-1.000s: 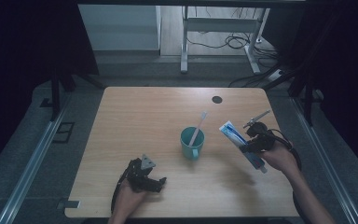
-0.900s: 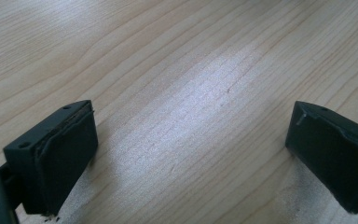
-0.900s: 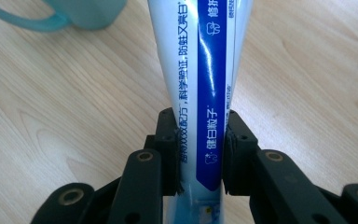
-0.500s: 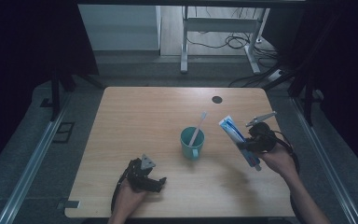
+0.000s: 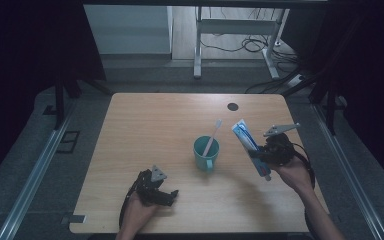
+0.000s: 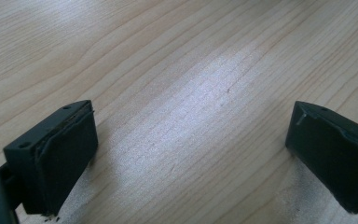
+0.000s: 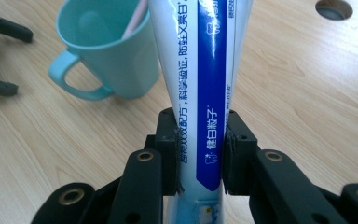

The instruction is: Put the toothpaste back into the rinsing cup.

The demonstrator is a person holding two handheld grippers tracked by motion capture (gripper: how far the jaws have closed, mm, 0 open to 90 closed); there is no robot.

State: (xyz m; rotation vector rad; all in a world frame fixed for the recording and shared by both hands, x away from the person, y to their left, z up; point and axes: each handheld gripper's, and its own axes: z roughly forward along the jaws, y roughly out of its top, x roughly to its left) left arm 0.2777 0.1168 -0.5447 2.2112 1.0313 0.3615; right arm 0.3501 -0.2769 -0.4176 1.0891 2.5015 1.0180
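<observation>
Right now your right hand-held gripper (image 7: 199,154) is clamped on a blue-and-white plastic toothpaste tube (image 7: 200,93), both black pads pressed flat against its narrow lower part. In the high view you hold the tube (image 5: 250,148) lifted off the pale wooden worktop (image 5: 170,125) near its right edge, tilted so that its wide flat end leans up toward the far side and its capped end points down toward your wrist. Just to its left stands a teal plastic mug with a handle (image 5: 206,153), upright, with a pale pink toothbrush (image 5: 212,136) leaning inside it. From the right gripper view the tube rises beside the mug (image 7: 105,51); whether they touch you cannot tell. Your left hand-held gripper (image 5: 156,189) rests low at the near edge of the worktop, well apart from the mug, its jaws spread wide over bare wood with nothing between them.
</observation>
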